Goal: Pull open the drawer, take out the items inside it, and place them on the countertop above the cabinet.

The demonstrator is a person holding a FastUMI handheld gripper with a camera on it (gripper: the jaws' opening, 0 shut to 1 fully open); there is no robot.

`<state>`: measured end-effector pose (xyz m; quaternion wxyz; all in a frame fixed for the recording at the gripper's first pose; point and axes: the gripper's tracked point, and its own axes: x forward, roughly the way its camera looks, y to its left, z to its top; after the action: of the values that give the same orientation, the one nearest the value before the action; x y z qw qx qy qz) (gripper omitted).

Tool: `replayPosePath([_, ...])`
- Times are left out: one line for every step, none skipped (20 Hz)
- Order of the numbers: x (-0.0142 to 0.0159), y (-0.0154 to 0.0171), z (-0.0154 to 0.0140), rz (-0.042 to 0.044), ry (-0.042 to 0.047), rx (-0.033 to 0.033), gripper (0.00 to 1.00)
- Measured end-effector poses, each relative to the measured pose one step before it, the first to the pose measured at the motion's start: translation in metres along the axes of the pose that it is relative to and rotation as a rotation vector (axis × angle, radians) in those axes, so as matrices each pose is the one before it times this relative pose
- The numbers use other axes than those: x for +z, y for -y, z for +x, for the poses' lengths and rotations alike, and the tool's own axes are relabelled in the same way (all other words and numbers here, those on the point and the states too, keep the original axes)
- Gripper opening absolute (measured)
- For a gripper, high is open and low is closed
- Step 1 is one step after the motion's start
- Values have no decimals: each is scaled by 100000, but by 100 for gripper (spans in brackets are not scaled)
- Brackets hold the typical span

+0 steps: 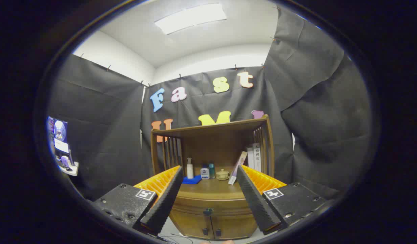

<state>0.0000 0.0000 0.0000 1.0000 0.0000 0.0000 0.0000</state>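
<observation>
The claw (208, 189) hung released, its two ribbed fingers spread wide and empty, well apart from the brown wooden cabinet (211, 217) ahead. By my reading the task had not yet begun: the curved, polished wooden drawer front (211, 205) under the top sat flush and closed, its small dark handle (207, 211) untouched, so whatever lay inside was hidden. Opening it, lifting the items out and setting them above were all still left.

Seen between the fingers, the smooth rounded wooden bench (211, 189) carried a white plastic pump bottle (190, 168), a folded blue cloth (192, 180) touching its foot, a small white jar with a blue label (204, 172), a slim teal bottle (211, 170) just beside it, a squat cream lidded ceramic pot (223, 174) and a thin pale box (238, 167) leaning tilted. White upright books (254, 156) stood near the slatted right side. A flat wooden shelf roof (211, 128) on slatted rails covered them. Below the drawer were two plain wooden doors (211, 227) with dark knobs.
</observation>
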Motion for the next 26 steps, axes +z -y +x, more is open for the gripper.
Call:
replayPosePath([-157,24,91,-198,-372,-380,100])
replayPosePath([-197,15,124,-271,-567,-212,100])
replayPosePath([-189,22,128,-81,-670,-41,100])
replayPosePath([-146,-84,105,-102,-330,152,100])
replayPosePath([-55,-51,68,-208,-250,-65,100])
replayPosePath([-20,-30,-38,-136,327,85,100])
replayPosePath([136,-64,71,-128,373,-269,100])
replayPosePath([-16,-70,65,-120,528,-38,100])
replayPosePath([-22,-73,196,-345,54,-128,100])
replayPosePath([-324,-146,157,-539,-272,48,100])
replayPosePath([-305,-203,275,-523,-419,20,100])
replayPosePath([-539,-420,139,-380,-585,0,100])
replayPosePath([-568,-407,369,-115,-806,397,100])
replayPosePath([-824,-390,427,39,-1006,473,100])
replayPosePath([-920,-398,452,-88,-1035,650,100])
replayPosePath([-1112,-165,597,-46,-1120,420,100])
replayPosePath([-996,-205,587,129,-782,364,100])
replayPosePath([-1162,-95,756,349,-1340,137,100])
replayPosePath([-1051,-255,724,804,-610,495,100])
replayPosePath([-1223,-125,829,543,-1675,383,100])
replayPosePath([-1263,-141,906,127,-1161,533,100])
replayPosePath([-1429,219,1038,-314,-2252,-854,100])
replayPosePath([-1485,305,1026,-793,-2391,-767,100])
replayPosePath([-1364,153,1354,-495,-1671,-940,100])
replayPosePath([-1442,91,1364,-702,-2198,-356,100])
replayPosePath([-1514,17,1290,-635,-2655,-482,100])
